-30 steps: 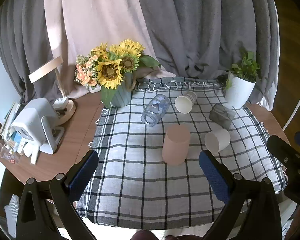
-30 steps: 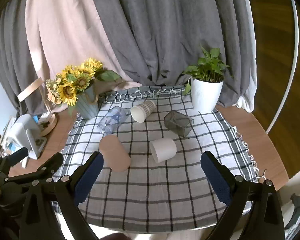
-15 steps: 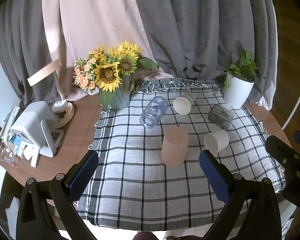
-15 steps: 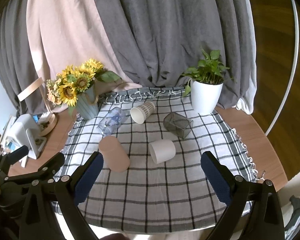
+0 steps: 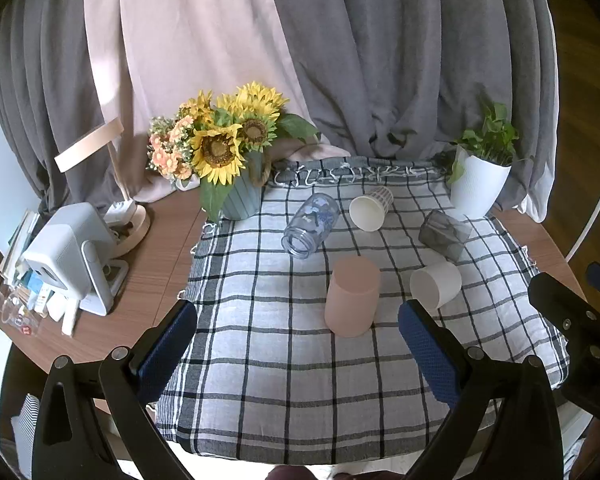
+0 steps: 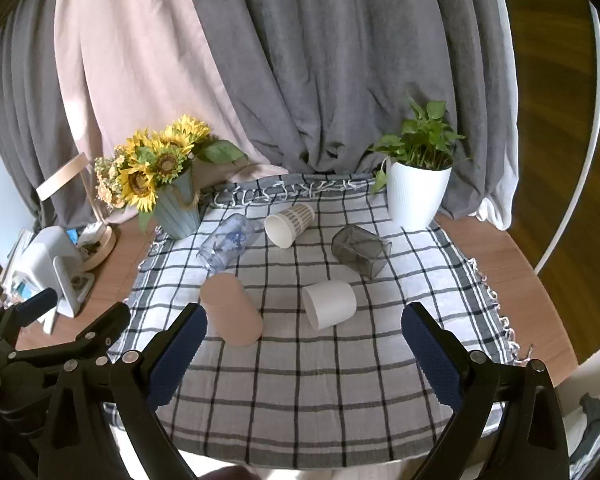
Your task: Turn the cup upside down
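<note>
Only right view, glass bottle's side

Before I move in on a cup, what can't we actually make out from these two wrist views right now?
- Pink cup: mouth-down on the checked cloth, so its rim and inside are hidden in both views.
- White cup: lying with its base toward both cameras; its opening is unseen.
- Dark glass tumbler: too murky to tell whether anything is inside.
- Clutter beside the white device: small and squeezed at the left wrist view's edge.
</note>
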